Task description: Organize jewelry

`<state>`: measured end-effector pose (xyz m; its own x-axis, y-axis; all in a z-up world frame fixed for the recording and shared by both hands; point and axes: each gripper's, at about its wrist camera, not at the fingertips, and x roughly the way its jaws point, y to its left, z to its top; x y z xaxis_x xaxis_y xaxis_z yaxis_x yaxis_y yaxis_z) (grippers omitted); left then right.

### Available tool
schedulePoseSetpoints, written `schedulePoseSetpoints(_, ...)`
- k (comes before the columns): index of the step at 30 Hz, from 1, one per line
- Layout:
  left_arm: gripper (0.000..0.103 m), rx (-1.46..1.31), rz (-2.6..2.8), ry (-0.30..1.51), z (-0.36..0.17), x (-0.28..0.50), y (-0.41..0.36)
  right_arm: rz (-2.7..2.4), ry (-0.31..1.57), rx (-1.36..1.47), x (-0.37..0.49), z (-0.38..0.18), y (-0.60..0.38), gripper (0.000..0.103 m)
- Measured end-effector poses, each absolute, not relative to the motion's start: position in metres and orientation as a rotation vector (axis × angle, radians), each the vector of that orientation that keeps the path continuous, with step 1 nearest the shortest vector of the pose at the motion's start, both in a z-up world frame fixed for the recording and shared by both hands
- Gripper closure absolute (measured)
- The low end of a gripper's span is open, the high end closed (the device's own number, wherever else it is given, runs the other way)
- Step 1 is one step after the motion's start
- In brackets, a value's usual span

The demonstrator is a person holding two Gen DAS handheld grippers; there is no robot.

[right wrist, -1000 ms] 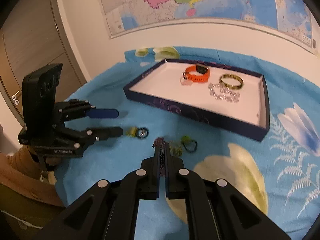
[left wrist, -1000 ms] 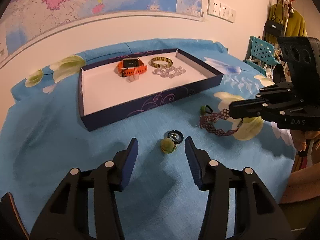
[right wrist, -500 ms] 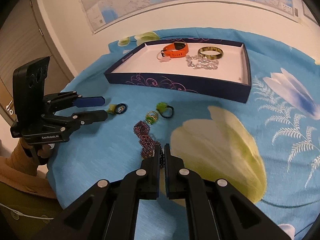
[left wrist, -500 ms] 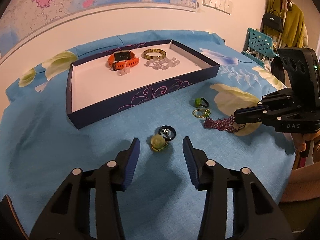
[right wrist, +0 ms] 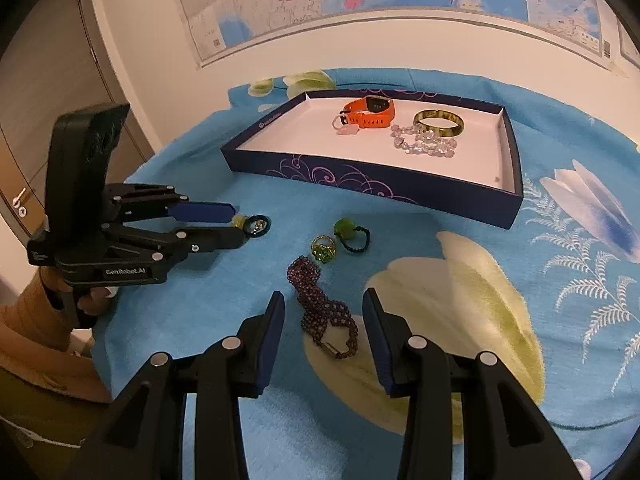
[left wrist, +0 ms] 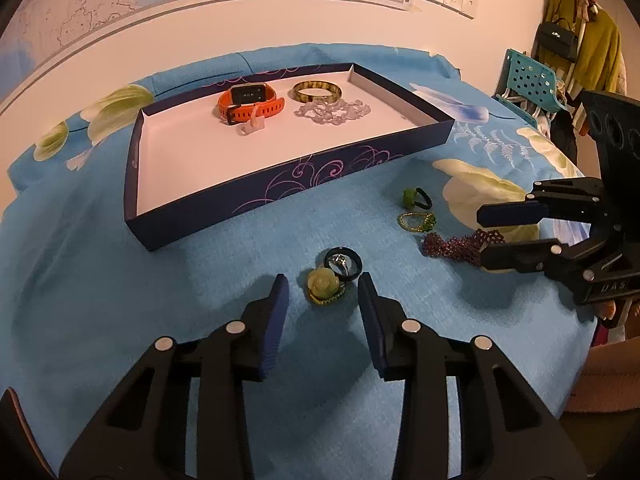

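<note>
A navy tray (left wrist: 224, 216) (right wrist: 360, 178) holds an orange watch (left wrist: 250, 103), a green-brown bangle (left wrist: 317, 91) and a clear bead bracelet (left wrist: 332, 112). On the blue cloth lie a green rose ring (left wrist: 322, 286), a dark ring (left wrist: 343, 264), a green bead ring (left wrist: 416, 221), a green hair tie (left wrist: 416, 198) and a purple bead bracelet (right wrist: 324, 308). My left gripper (left wrist: 323, 294) is open around the rose ring. My right gripper (right wrist: 323, 308) is open, with the purple bracelet lying between its fingers.
The table carries a blue flowered cloth (right wrist: 460, 304). A wall with a map stands behind it. A teal chair (left wrist: 528, 84) and hanging clothes (left wrist: 592, 40) are at the right. A door (right wrist: 48, 92) is at the left.
My right gripper was shut on the purple bracelet and dragged it toward the table edge; now it has opened and the bracelet lies on the cloth. My left gripper moved closer to the rose ring.
</note>
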<state>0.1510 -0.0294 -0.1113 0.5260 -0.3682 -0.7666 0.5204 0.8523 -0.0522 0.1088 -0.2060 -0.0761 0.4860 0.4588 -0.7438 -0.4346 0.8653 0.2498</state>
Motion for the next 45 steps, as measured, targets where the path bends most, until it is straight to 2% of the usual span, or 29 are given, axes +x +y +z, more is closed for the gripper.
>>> schedulePoseSetpoints(9, 0.086, 0.173, -0.527, 0.879, -0.113, 0.153, -0.026, 0.548, 0.913, 0.035, 0.11, -0.078, -0.204, 0.064)
schedulePoseSetpoints(29, 0.087, 0.168, -0.526, 0.865, -0.109, 0.135, -0.018, 0.542, 0.911, -0.035, 0.107, -0.08, -0.19, 0.064)
schedulePoseSetpoints(32, 0.087, 0.164, -0.53, 0.864, -0.11, 0.135, -0.019, 0.523, 0.904, -0.073, 0.108, -0.081, -0.185, 0.068)
schedulePoseSetpoints(36, 0.087, 0.155, -0.532, 0.862, -0.11, 0.134, -0.02, 0.508, 0.901, -0.089, 0.11, -0.082, -0.185, 0.082)
schedulePoseSetpoints(37, 0.087, 0.153, -0.532, 0.862, -0.11, 0.134, -0.02, 0.506, 0.902, -0.087, 0.111, -0.082, -0.185, 0.091)
schedulePoseSetpoints(40, 0.087, 0.145, -0.533, 0.862, -0.111, 0.134, -0.02, 0.514, 0.894, -0.078, 0.111, -0.081, -0.187, 0.098)
schedulePoseSetpoints(45, 0.087, 0.132, -0.532, 0.853, -0.109, 0.132, -0.02, 0.527, 0.884, -0.025, 0.112, -0.076, -0.192, 0.1)
